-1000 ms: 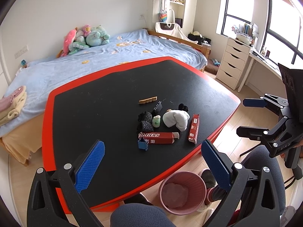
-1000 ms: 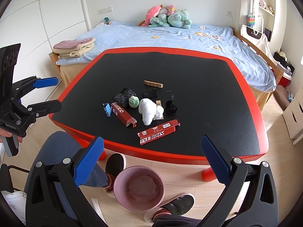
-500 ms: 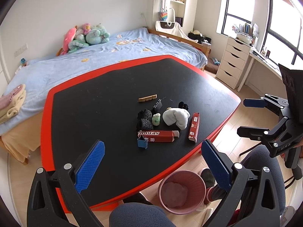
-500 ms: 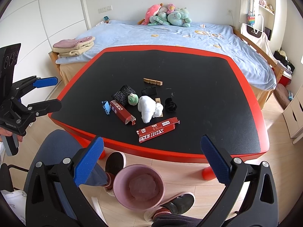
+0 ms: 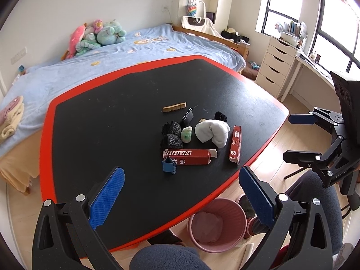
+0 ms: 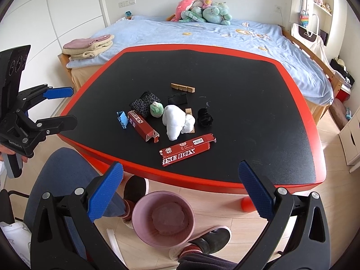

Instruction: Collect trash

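Note:
A cluster of litter lies mid-table on the black, red-rimmed table (image 5: pixel 112 117) (image 6: pixel 258 103): two red cartons (image 5: pixel 189 156) (image 5: pixel 235 145) (image 6: pixel 186 149) (image 6: pixel 141 124), a white crumpled wad (image 5: pixel 211 131) (image 6: pixel 174 120), a green lump (image 5: pixel 186 134) (image 6: pixel 156 109), black patterned bundles (image 5: pixel 172 136) (image 6: pixel 142 103), a blue clip (image 5: pixel 168 167) (image 6: pixel 122 120), a black clump (image 6: pixel 204 117) and a wooden strip (image 5: pixel 174 108) (image 6: pixel 182 87). A pink bin (image 5: pixel 217 223) (image 6: pixel 163 218) stands on the floor below the near edge. My left gripper (image 5: pixel 181 200) and right gripper (image 6: pixel 180 193) are both open, empty, short of the litter.
A bed with a blue cover (image 5: pixel 112 54) and plush toys (image 6: pixel 202 10) lies behind the table. A white drawer unit (image 5: pixel 276 67) stands by the window. The person's knees (image 5: pixel 166 257) (image 6: pixel 67 180) and shoes (image 6: pixel 211 238) sit close to the bin.
Both views have shifted slightly closer to the table and the litter. Both grippers stay open and nothing on the table has moved.

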Motion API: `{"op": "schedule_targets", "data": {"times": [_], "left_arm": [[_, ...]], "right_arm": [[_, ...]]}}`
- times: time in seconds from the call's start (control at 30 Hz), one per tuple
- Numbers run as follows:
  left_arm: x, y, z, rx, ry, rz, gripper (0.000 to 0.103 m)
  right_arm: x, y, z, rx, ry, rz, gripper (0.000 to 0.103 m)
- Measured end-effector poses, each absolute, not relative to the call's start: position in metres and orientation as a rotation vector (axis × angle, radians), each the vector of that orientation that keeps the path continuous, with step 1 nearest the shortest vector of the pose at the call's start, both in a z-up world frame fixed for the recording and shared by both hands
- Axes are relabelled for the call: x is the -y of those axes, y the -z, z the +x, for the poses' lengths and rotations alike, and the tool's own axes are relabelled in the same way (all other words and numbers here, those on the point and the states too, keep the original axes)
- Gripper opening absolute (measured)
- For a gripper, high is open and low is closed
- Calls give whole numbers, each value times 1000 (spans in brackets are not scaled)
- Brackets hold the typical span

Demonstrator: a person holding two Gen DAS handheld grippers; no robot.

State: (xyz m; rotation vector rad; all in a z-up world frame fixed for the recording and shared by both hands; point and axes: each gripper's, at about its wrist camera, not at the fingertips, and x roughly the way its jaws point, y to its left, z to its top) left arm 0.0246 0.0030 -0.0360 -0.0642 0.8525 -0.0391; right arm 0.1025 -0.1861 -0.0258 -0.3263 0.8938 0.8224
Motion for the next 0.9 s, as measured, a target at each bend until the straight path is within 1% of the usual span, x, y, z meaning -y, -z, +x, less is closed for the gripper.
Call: {"op": "schedule_targets", "data": {"times": [0.43, 0.77, 0.9], "left_arm": [[-19, 70, 60, -960, 130, -59, 98], [-26, 93, 78, -1006, 186, -56, 97], [-29, 99, 83, -1021, 194, -53, 87]], "right_arm": [[164, 63, 132, -975, -890, -402, 100], [153, 90, 148, -1032, -912, -436, 100], [150, 96, 152, -1042, -919, -443, 100]]}}
